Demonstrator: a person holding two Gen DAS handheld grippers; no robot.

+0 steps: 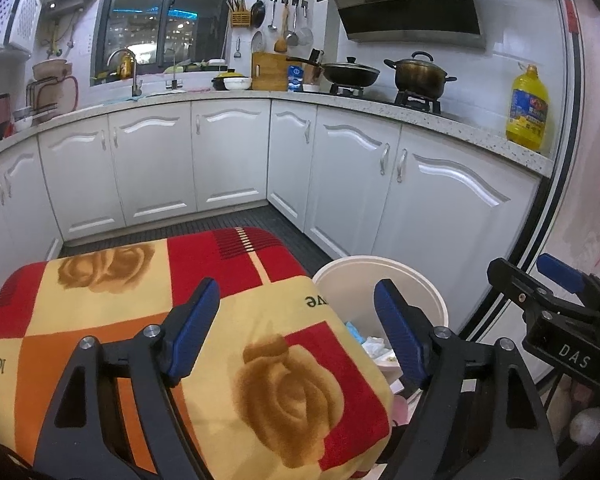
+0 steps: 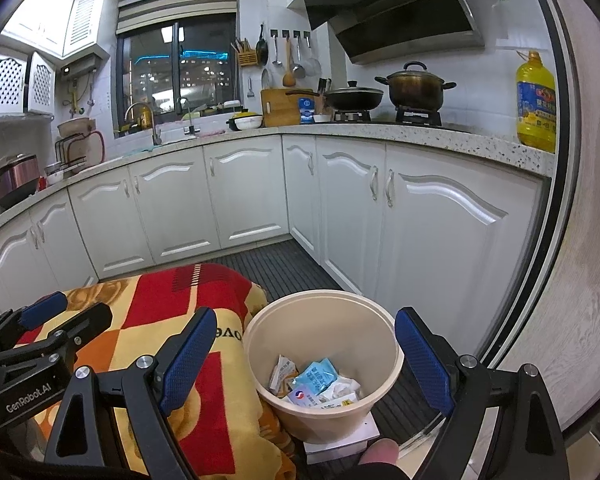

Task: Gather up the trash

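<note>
Both wide and holding nothing: left gripper (image 1: 296, 334) above the blanket (image 1: 228, 320), right gripper (image 2: 304, 364) over the bin (image 2: 260, 360), wrappers (image 2: 316, 378) already inside.

The left hand-held gripper (image 1: 296, 336) has a matte black frame with triangular cut-outs, round silver screws at its pivots, and two fingers faced with ribbed blue pads (image 1: 194, 330). The right hand-held gripper (image 2: 302, 360) is built alike, its blue pads (image 2: 186, 364) finely dotted. White lettering marks their black bodies: "DAS" on the right one, "GenRobot.AI" on the left.
</note>
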